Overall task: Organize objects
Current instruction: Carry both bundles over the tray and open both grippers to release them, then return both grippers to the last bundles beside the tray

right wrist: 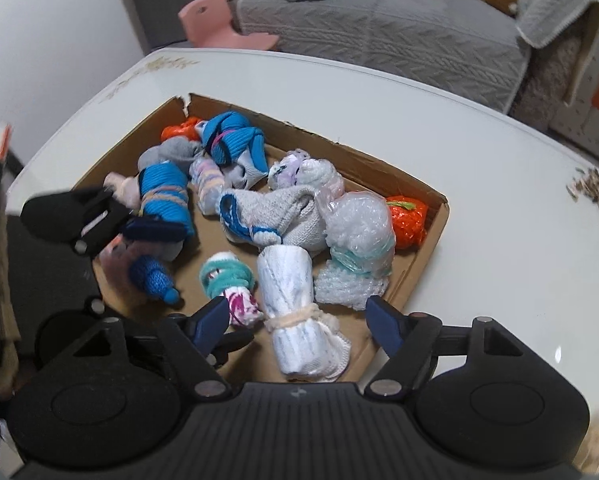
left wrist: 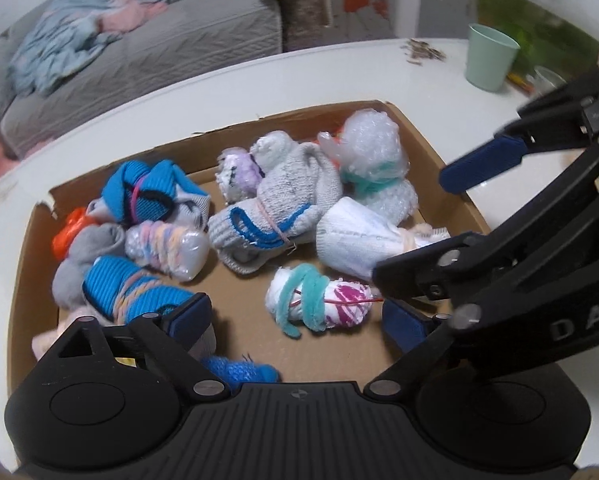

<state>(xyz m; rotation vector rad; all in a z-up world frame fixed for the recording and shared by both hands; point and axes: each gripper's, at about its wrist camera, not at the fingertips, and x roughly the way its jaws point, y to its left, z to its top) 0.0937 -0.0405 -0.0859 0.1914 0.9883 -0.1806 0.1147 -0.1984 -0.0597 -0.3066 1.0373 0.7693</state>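
A shallow cardboard tray point(left wrist: 283, 120) on the white table holds several tied bundles of socks, bubble wrap and bags. My left gripper point(left wrist: 297, 318) is open over the tray's near side. A small white-and-pink bundle wound with teal pipe cleaner point(left wrist: 319, 302) lies between its pads, loose on the cardboard. My right gripper point(right wrist: 297, 320) is open too, straddling a white rolled bundle point(right wrist: 291, 292) tied with cream string, and its pads stand clear of the roll. The teal bundle point(right wrist: 227, 276) lies just left of that roll. One of the left gripper's fingers point(right wrist: 151, 228) shows beside a blue bundle point(right wrist: 165, 196).
A grey sock with blue stripes point(left wrist: 275, 200), a bubble-wrap bundle point(left wrist: 371, 148) and an orange bag point(right wrist: 409, 220) fill the tray's middle and far side. A mint cup point(left wrist: 489, 56) stands on the table beyond. A grey sofa point(right wrist: 399, 32) and a pink chair point(right wrist: 215, 20) lie behind.
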